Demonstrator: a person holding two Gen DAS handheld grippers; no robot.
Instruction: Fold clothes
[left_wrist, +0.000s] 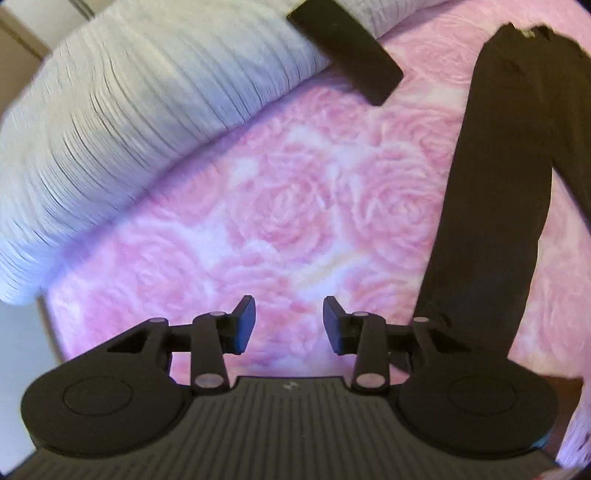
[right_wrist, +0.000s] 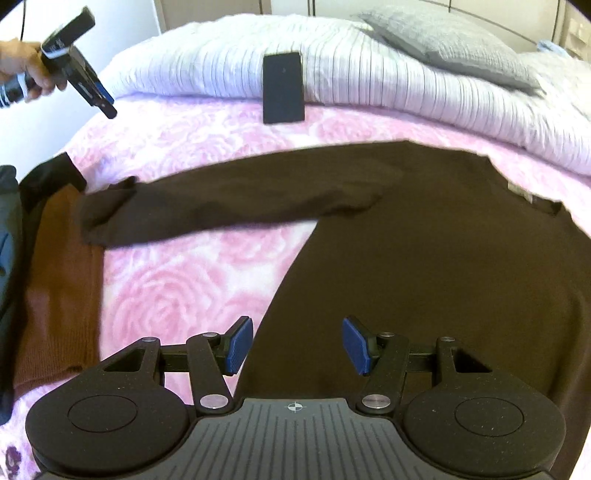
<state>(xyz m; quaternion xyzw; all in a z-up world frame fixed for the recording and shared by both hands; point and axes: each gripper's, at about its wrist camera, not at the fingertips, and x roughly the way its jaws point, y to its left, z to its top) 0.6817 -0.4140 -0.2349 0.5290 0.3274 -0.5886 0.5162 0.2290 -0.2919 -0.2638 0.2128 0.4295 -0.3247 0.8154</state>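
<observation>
A: Two tools, neither carrying anything. The left tool (left_wrist: 289, 325) has its pads apart over bare pink rose blanket (left_wrist: 280, 206), nothing between them. The right tool (right_wrist: 297, 345) is spread too, hovering over the lower body of the dark brown sweater (right_wrist: 424, 266), not touching it as far as I can tell.

B: Where does the sweater lie?

A: Flat on the bed, body filling the right wrist view from centre to 3 o'clock, neckline with a small label (right_wrist: 521, 192) toward 2 o'clock. One sleeve (right_wrist: 221, 210) stretches out straight toward 9 o'clock, cuff near a rust-coloured garment (right_wrist: 59, 280).

B: Why laid out that way?

A: My reading: spread flat so the sleeve can be folded in across the body. The left tool, seen at 10 o'clock in a hand (right_wrist: 22, 70), sits high above the cuff end; the right is placed over the hem side, perhaps to pin or lift it.

B: Containers?

A: None visible. No basket, no drawer. The rust garment lies at 8 o'clock beside something dark blue (right_wrist: 7, 236), likely a stack of finished pieces, though I can't confirm. A dark flat rectangular object (right_wrist: 282, 86) rests at 12 o'clock against the white ribbed duvet (right_wrist: 369, 74); a grey pillow (right_wrist: 443, 44) at 1 o'clock.
</observation>
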